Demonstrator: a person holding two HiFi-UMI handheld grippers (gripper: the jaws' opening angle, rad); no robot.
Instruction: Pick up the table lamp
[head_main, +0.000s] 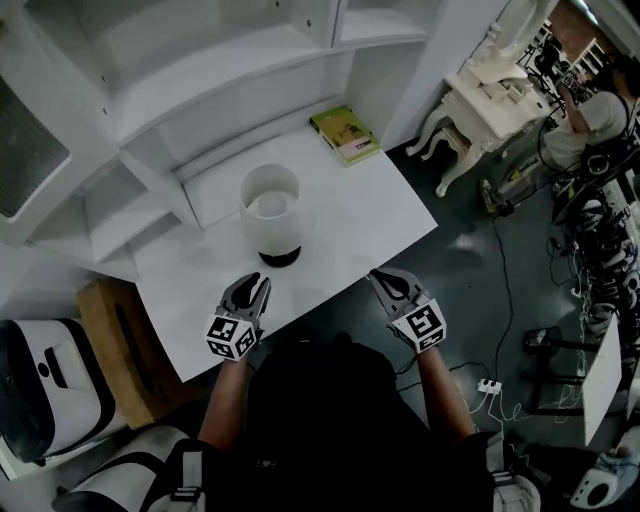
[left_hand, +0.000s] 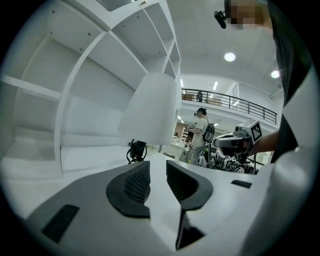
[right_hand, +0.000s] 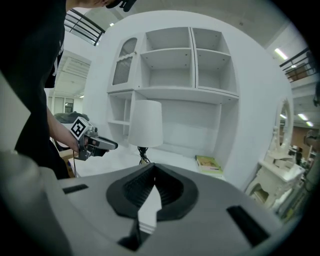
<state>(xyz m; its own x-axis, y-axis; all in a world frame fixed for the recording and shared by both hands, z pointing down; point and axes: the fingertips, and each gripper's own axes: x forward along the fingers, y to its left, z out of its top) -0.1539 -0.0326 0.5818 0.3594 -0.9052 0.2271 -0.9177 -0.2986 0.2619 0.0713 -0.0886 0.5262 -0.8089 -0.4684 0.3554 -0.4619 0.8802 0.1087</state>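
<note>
The table lamp (head_main: 270, 212), with a white drum shade and a dark base, stands on the white desk (head_main: 360, 220). My left gripper (head_main: 258, 284) hovers at the desk's front edge, just short of the lamp's base, and is apart from it. Its jaws stand a little apart with nothing between them; in the left gripper view (left_hand: 157, 167) the shade (left_hand: 152, 112) rises right ahead. My right gripper (head_main: 384, 278) sits at the front edge further right. In the right gripper view (right_hand: 152, 167) its tips meet, and the lamp (right_hand: 146, 122) stands ahead left.
A green book (head_main: 344, 133) lies at the desk's back right corner. White hutch shelves (head_main: 200, 60) rise behind the lamp. A wooden stool (head_main: 110, 330) stands left of the desk. An ornate white table (head_main: 490, 90), a person (head_main: 598, 112) and floor cables (head_main: 500, 270) are to the right.
</note>
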